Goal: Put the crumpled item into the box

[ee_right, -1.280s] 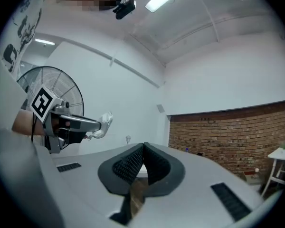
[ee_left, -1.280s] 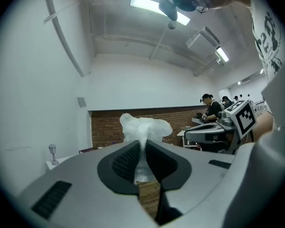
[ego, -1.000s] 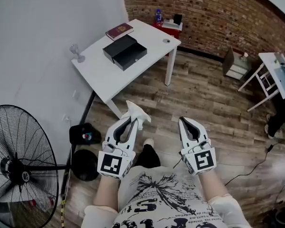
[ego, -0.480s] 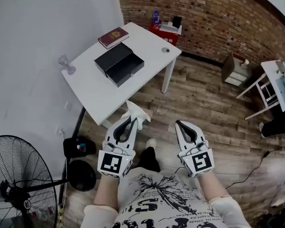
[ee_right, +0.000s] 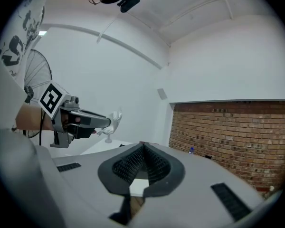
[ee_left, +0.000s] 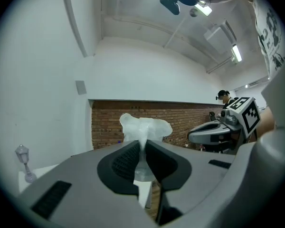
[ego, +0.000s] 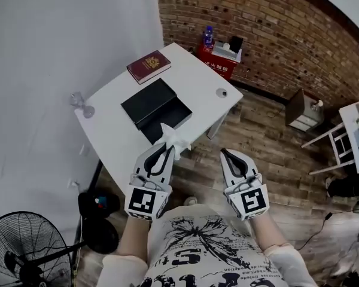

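Now, at the left a white worktop (ego: pixel 113 136) carries the black box (ego: pixel 180 109), lying open with its lid beside it toward 10 o'clock and a red booklet (ego: pixel 148 66) beyond at 12. The left gripper (ego: pixel 166 151) is clamped on the crumpled item (ego: pixel 175 137), a white wad pinched between the pads and blooming out past the tips. From above it overlaps the box's near edge, at 12 o'clock from the gripper, though how high it hangs I cannot tell. The right gripper (ego: pixel 232 158), at 3 o'clock of the left, has its jaws together on nothing. I judge this the carrying step, close to the box; next the left gripper should advance over the open tray, dip its nose, and part its jaws
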A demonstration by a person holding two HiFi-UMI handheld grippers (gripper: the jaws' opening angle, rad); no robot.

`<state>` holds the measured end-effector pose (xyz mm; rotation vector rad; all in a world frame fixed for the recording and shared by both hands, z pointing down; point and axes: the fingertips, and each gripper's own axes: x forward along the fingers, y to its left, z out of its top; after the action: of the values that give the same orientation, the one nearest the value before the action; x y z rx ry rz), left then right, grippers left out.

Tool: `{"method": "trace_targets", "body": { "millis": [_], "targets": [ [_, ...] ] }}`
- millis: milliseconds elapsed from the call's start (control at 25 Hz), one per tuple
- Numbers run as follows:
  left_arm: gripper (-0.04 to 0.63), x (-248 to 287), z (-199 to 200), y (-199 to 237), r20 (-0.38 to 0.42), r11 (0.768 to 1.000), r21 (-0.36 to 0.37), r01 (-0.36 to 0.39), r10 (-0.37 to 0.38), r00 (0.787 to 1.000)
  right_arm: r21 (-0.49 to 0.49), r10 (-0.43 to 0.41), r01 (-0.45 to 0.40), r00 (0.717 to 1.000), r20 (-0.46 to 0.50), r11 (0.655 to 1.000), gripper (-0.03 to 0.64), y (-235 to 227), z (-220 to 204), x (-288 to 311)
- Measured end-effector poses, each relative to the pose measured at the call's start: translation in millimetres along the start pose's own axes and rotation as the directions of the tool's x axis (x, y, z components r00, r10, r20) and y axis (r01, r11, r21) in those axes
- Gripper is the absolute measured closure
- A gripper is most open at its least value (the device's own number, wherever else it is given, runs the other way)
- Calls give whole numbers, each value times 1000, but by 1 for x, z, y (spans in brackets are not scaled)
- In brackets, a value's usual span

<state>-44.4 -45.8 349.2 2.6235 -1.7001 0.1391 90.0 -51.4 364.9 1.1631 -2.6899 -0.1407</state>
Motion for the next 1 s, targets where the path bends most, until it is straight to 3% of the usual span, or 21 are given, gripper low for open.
{"method": "trace_targets", "body": {
  "millis": [240, 560, 800, 1000],
  "targets": [
    [540, 36, -2, 42, -44, 998, 15, -56, 56, 997, 12, 44, -44, 999, 20, 999, 601, -26, 9, 65],
    [540, 61, -26, 107, -111, 980, 5, -200, 199, 974, -9, 237, -237, 971, 26, 972, 601, -33, 2, 165],
    [540, 89, -38, 146, -138, 939, -26, -342, 335, 932, -13, 410, -410, 912, 21, 912, 601, -43, 3, 245],
    [540, 110, -57, 162, -180, 895, -52, -443, 428, 886, -53, 558, -557, 830, 5, 829, 601, -46, 1, 291]
  ]
}}
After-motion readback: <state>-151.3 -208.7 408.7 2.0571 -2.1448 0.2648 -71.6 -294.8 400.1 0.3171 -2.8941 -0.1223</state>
